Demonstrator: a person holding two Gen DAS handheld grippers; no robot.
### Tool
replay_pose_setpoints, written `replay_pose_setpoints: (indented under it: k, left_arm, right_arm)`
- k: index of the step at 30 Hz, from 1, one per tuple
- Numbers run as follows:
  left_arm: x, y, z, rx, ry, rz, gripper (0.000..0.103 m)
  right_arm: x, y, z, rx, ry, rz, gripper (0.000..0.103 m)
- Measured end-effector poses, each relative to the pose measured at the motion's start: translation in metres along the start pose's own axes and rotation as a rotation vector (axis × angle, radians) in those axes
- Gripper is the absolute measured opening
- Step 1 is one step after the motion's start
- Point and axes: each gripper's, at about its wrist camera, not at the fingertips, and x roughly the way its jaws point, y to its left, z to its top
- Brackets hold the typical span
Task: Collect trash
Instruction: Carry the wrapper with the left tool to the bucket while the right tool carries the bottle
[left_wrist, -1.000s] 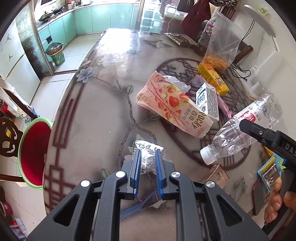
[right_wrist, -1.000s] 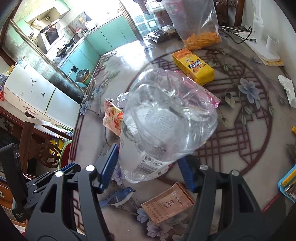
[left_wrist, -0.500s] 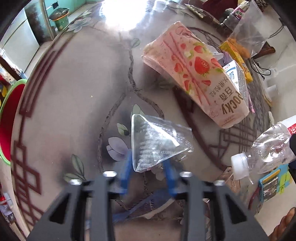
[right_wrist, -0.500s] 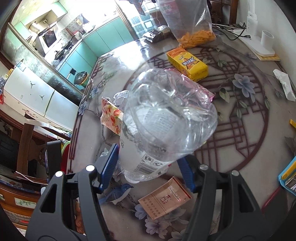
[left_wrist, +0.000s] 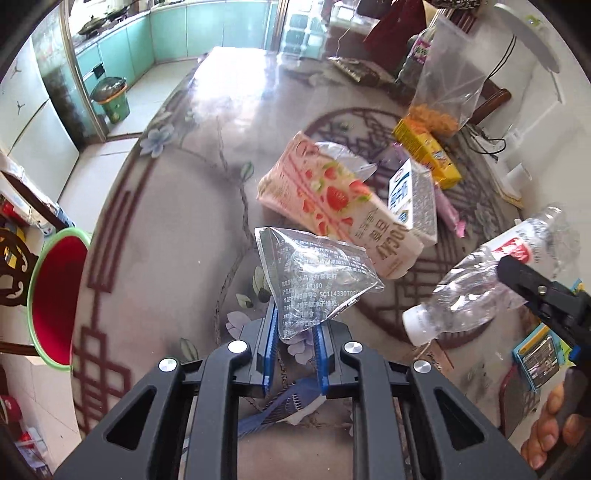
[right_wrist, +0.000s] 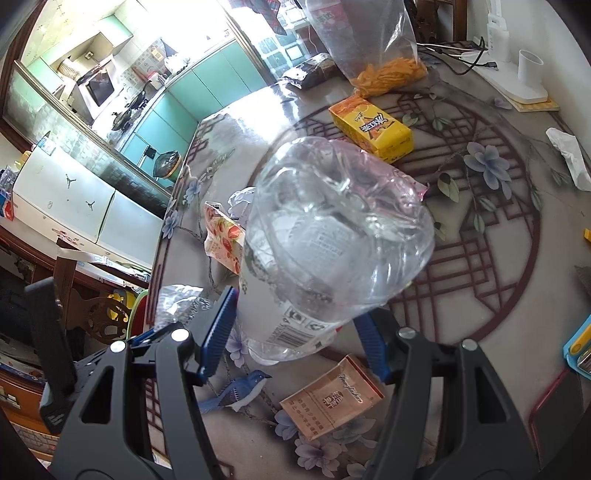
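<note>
My left gripper (left_wrist: 293, 328) is shut on a clear plastic wrapper (left_wrist: 314, 277) and holds it above the patterned table (left_wrist: 177, 229). My right gripper (right_wrist: 299, 325) is shut on a crushed clear plastic bottle (right_wrist: 332, 236), also held off the table; the bottle shows at the right of the left wrist view (left_wrist: 491, 284). A pink strawberry Pocky box (left_wrist: 340, 206), a white-blue carton (left_wrist: 413, 199) and a yellow box (left_wrist: 428, 151) lie on the table beyond. A red bin with a green rim (left_wrist: 55, 295) stands on the floor at the left.
A brown cigarette pack (right_wrist: 332, 398) lies under the right gripper. A plastic bag of orange snacks (right_wrist: 380, 55) stands at the back. A white tissue (right_wrist: 569, 155), cables and a white stand (right_wrist: 524, 81) are far right. A green bin (left_wrist: 110, 99) stands by the kitchen.
My left gripper closed on the clear wrapper and lifted it off the table, swinging forward then back. The right gripper keeps holding the bottle with little movement.
</note>
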Motion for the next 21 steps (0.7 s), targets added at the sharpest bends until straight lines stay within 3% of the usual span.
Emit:
replay_pose_setpoints:
  k: [8, 21]
  left_arm:
    - [-0.021, 0.001, 0.006, 0.004, -0.062, -0.008, 0.014]
    - [-0.052, 0.01, 0.004, 0.033, -0.15, 0.039, 0.013]
  right_arm:
    - [0.0, 0.0, 0.002, -0.002, 0.0, -0.006, 0.061]
    - [-0.004, 0.029, 0.003, -0.073, -0.029, -0.023, 0.061]
